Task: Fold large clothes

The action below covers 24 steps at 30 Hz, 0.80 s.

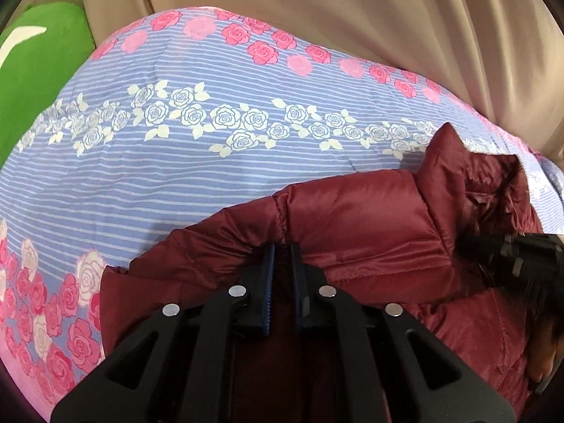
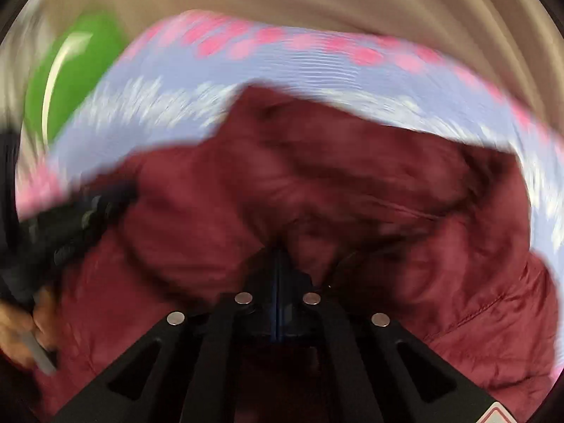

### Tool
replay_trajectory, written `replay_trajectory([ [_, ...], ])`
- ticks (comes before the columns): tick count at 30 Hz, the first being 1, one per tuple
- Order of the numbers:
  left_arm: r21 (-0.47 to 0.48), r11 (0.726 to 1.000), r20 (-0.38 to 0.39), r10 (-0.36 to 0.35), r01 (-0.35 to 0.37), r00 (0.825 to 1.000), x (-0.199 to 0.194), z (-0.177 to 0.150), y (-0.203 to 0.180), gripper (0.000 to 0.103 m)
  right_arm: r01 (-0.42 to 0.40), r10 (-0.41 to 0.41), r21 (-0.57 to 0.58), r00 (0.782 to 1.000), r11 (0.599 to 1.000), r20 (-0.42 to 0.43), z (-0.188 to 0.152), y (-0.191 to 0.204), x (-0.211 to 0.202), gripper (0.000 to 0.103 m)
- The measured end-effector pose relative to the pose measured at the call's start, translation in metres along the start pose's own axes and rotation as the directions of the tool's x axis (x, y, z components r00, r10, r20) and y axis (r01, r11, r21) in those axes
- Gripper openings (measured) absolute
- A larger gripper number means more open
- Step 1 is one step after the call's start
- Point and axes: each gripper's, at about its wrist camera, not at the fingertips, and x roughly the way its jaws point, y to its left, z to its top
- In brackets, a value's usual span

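Observation:
A maroon puffer jacket (image 1: 352,211) lies on a bed, its collar standing up at the right. My left gripper (image 1: 282,246) is shut on a fold of the jacket at its upper edge, with a narrow strip of fabric between the blue pads. In the blurred right wrist view the same jacket (image 2: 352,183) fills the middle. My right gripper (image 2: 278,250) is shut there, its tips buried in a crease of the jacket. The right gripper's black body (image 1: 521,250) shows beside the collar in the left wrist view. The left gripper's body (image 2: 81,218) shows at the left of the right wrist view.
A blue striped bedsheet (image 1: 176,176) with pink and white roses covers the bed under the jacket. A green cushion (image 1: 35,81) sits at the far left. Beige cloth (image 1: 352,17) hangs behind the bed. A person's hand (image 2: 17,324) holds the left gripper.

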Motion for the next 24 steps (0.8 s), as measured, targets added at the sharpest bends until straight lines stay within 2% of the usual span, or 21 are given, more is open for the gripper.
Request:
replay_trajectory([
  [1,-0.001,1.000,0.001,-0.001,0.001,1.000,-0.001,-0.001,0.001,0.009,-0.010,0.007,0.097,0.999,0.995,0.032,0.003,-0.019,-0.010,0.000],
  [2,0.004,1.000,0.002,0.006,-0.006,1.000,-0.001,-0.001,0.001,0.009,0.056,-0.064,0.116,0.996,0.992,0.060,0.005,-0.022,-0.019,0.009],
  [3,0.013,1.000,0.004,0.015,-0.015,1.000,0.000,-0.001,-0.001,0.008,0.113,-0.123,0.103,0.988,0.988,0.098,0.007,-0.019,-0.029,0.012],
  [4,0.024,0.999,0.005,0.026,-0.026,1.000,0.000,-0.001,-0.004,0.008,0.109,-0.119,0.089,0.986,0.990,0.117,0.009,-0.014,-0.034,0.012],
  [6,0.033,0.999,0.007,0.039,-0.039,0.999,0.000,-0.001,-0.006,0.008,-0.007,0.000,0.058,0.992,0.998,0.128,0.017,0.008,-0.041,0.012],
  [7,0.031,0.999,0.005,0.041,-0.041,0.999,0.000,-0.001,-0.006,0.008,-0.029,0.024,0.036,0.990,0.999,0.138,0.022,0.019,-0.041,0.012],
  [10,0.020,0.999,0.004,0.028,-0.028,1.000,0.001,0.001,-0.003,0.008,-0.057,0.064,-0.057,0.989,0.997,0.133,0.039,0.061,-0.018,0.011],
  [12,0.017,1.000,0.005,0.024,-0.024,1.000,0.001,0.001,-0.002,0.008,-0.026,0.033,-0.065,0.995,0.998,0.098,0.047,0.064,0.006,0.001],
  [13,0.016,1.000,0.005,0.023,-0.023,1.000,0.001,0.001,-0.001,0.008,0.039,-0.034,-0.059,0.995,0.997,0.091,0.055,0.062,0.018,0.000],
  [14,0.016,1.000,0.005,0.022,-0.023,1.000,0.001,0.001,-0.001,0.008,0.114,-0.113,-0.005,0.990,0.994,0.087,0.061,0.043,0.028,0.000],
  [16,0.015,1.000,0.006,0.021,-0.021,1.000,0.001,0.000,-0.001,0.008,0.097,-0.108,0.100,0.989,0.990,0.103,0.066,0.020,0.026,0.000],
  [18,0.009,1.000,0.007,0.014,-0.015,1.000,0.000,0.000,-0.001,0.008,0.056,-0.084,0.173,0.984,0.983,0.159,0.059,-0.005,-0.003,0.000],
  [21,-0.006,1.000,0.014,0.000,0.000,1.000,-0.005,-0.003,0.000,0.012,0.087,-0.110,0.116,0.972,0.989,0.209,0.033,-0.019,-0.054,0.004],
  [24,-0.015,1.000,0.040,-0.021,0.021,0.999,-0.026,-0.004,-0.004,0.013,0.094,-0.104,0.059,0.979,0.994,0.178,-0.003,-0.032,-0.083,0.004],
])
